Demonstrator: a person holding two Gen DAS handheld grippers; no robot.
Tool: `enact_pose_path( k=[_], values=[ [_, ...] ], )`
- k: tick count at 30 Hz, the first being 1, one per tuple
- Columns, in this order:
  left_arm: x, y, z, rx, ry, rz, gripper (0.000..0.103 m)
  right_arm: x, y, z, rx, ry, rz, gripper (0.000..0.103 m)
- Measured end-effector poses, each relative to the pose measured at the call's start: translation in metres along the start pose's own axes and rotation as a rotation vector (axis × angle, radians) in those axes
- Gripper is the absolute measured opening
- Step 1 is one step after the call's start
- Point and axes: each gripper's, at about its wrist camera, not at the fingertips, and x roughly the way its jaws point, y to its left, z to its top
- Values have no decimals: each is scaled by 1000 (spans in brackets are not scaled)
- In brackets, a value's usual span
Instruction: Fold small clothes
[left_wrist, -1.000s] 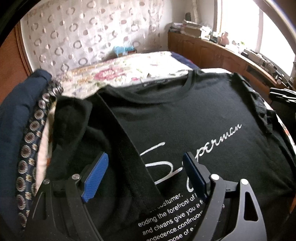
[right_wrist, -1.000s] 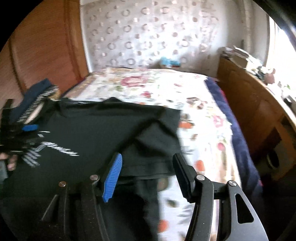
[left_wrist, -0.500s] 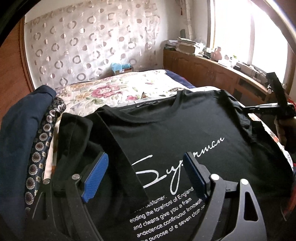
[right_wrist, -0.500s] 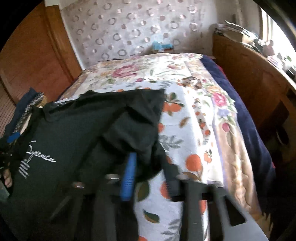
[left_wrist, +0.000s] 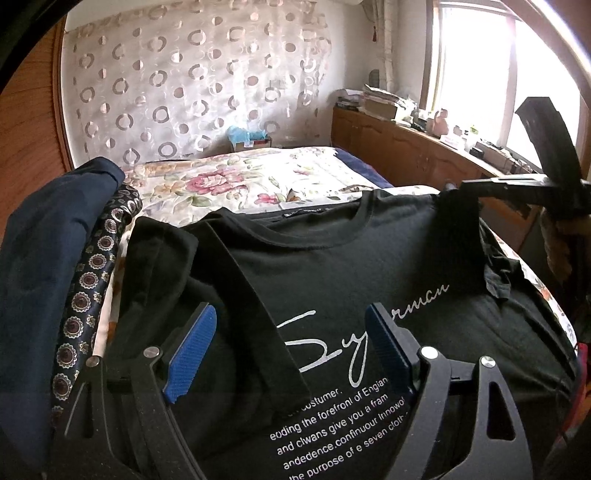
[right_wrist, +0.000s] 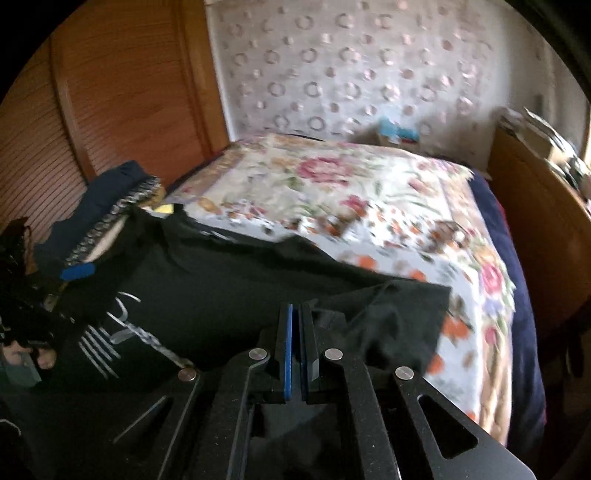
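Pinching the black T-shirt's (left_wrist: 332, 266) sleeve (right_wrist: 391, 317) in my right hand-held gripper (right_wrist: 295, 314), I am keeping my left hand-held gripper (left_wrist: 291, 350) spread over white script readable only there, "the forefront of England".

The right gripper (right_wrist: 295, 325) now clamps the black T-shirt's sleeve (right_wrist: 388, 317), lifted off the floral bedspread (right_wrist: 369, 192) toward the shirt's middle.

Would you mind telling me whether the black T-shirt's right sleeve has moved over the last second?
Yes. The right gripper has shut on the sleeve and drawn it inward over the T-shirt, off the floral bedspread it previously overlapped.
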Motion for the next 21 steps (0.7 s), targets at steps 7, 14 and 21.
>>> enact_pose_path(
  k=[7, 14, 21],
  values=[
    [-1, 2, 0, -6, -2, 3, 83, 26, 9, 14, -50, 3, -40, 38],
    [-3, 4, -1, -7, -6, 5, 83, 25, 15, -10, -28, 40, -85, 50],
    [-3, 4, 0, -8, -8, 4, 83, 18, 35, -53, -33, 131, -116, 49]
  ],
)
